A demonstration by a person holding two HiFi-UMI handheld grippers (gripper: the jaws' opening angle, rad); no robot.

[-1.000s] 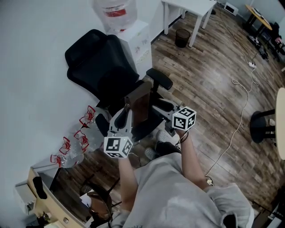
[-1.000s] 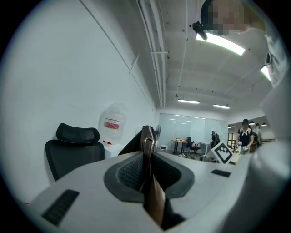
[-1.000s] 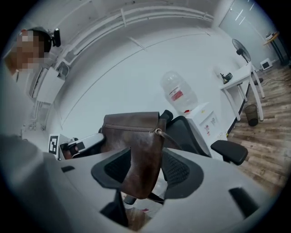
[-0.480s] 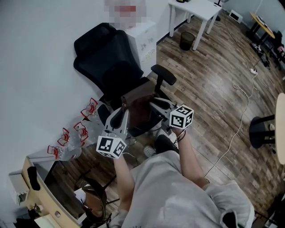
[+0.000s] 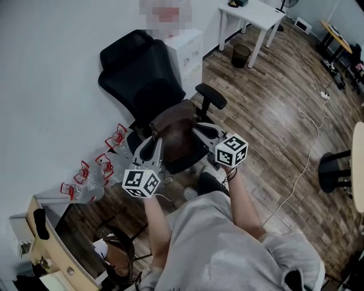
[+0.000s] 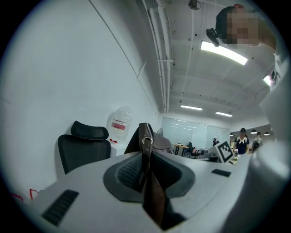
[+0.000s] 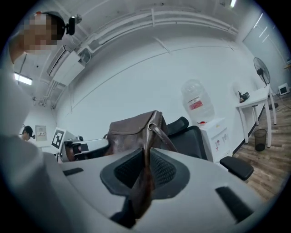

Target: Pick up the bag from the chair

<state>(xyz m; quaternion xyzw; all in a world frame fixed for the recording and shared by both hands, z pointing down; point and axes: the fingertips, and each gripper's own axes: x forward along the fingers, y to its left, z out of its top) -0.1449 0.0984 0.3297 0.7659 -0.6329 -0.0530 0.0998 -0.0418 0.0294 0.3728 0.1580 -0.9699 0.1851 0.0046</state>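
The person stands over a black high-backed office chair [image 5: 142,79] and holds a brown leather bag [image 5: 175,133] between the two claws, above the chair's seat. The left claw [image 5: 156,136] takes the bag's left end and the right claw [image 5: 194,126] its right end, with both marker cubes turned back toward the person.

In the left gripper view the left claw [image 6: 146,169] is clamped on a dark brown strap [image 6: 153,197], which runs up between the ribbed pads to a metal ring [image 6: 146,140] on the bag [image 6: 161,144]. In the right gripper view the right claw [image 7: 146,170] has just been closing, and its pads press on the bag's other strap [image 7: 142,190] — the bag's body [image 7: 132,132] sits just beyond the tips. From the head view it is hard to say whether the bag's underside touches the seat or hangs just clear of it.

A white cabinet [image 5: 186,51] stands beside the chair against the wall, with a large water bottle [image 7: 196,105] on top. Clear plastic bottles with red tops [image 5: 94,179] lie on the wooden floor [image 5: 273,108] to the chair's left. Well apart — toward the far end of the room — stand a white table [image 5: 253,12] and a dark waste bin [image 5: 241,55].
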